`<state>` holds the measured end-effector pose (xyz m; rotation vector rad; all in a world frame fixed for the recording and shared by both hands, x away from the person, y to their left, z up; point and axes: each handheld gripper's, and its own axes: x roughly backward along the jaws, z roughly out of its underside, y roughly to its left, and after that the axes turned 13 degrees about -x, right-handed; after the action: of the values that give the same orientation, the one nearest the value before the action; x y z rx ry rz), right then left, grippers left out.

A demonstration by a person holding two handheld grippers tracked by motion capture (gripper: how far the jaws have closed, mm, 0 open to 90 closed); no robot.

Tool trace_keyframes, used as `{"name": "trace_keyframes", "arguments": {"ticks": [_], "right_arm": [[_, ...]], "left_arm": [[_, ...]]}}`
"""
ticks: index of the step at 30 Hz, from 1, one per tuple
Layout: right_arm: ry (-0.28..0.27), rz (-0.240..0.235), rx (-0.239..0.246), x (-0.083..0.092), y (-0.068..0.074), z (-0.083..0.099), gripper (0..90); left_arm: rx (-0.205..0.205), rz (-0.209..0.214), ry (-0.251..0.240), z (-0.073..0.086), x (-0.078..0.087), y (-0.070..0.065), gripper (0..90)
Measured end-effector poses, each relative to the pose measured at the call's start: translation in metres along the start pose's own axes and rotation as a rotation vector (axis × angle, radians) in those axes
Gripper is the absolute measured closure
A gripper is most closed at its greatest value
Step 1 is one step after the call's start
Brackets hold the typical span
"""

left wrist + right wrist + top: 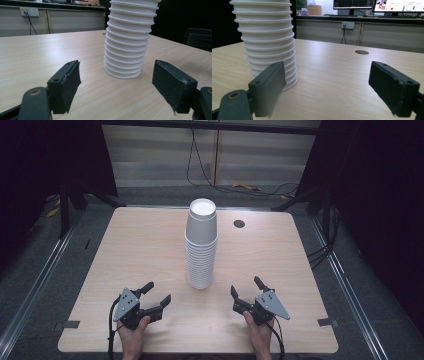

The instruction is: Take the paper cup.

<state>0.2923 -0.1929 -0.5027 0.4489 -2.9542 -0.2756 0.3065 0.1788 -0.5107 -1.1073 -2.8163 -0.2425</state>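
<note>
Cups [201, 245], white paper ones nested upside down into a tall stack, stand upright near the middle of the worktop [130, 250], a little toward the person's side. The stack's long axis is vertical, with the bottom of the topmost cup facing up and the ribbed rims piling down to the wood.

The left tongs [156, 294] and the right tongs [246, 287] rest low on the near part of the worktop, one on either side of the stack and both short of it. Both are spread wide and hold nothing. In the left gripper view the stack [127, 42] lies ahead and slightly right of centre between the jaws; in the right gripper view it [268, 42] lies ahead and to the left, partly behind the left jaw. So each pair of tongs points forward and inward at the lower cups.

Neither hand is clearly closer; the stack sits roughly midway between them, the right tongs perhaps slightly nearer its base. Any grip on the stack would likely have to come from the side, across the vertical axis, since the jaws sit level with the bottom rims. A small round hole [239, 224] lies in the worktop beyond the stack, to its right.
</note>
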Motion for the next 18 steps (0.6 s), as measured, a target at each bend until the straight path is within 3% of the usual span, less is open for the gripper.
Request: {"name": "trace_keyframes", "arguments": {"ticks": [9, 13, 18], "right_arm": [[0.010, -0.001, 0.003, -0.0004, 0.0003, -0.0003, 13.4], [0.052, -0.031, 0.009, -0.0020, 0.0025, -0.0019, 13.4], [0.065, -0.070, 0.003, -0.0045, 0.0056, -0.0092, 16.2]], "left_arm": [[0.001, 0.010, 0.015, -0.0006, -0.0012, 0.0008, 21.2], [-0.003, 0.009, 0.022, -0.0009, -0.0017, 0.0011, 21.2], [-0.027, 0.019, 0.026, -0.0014, -0.0022, -0.0008, 21.2]]}}
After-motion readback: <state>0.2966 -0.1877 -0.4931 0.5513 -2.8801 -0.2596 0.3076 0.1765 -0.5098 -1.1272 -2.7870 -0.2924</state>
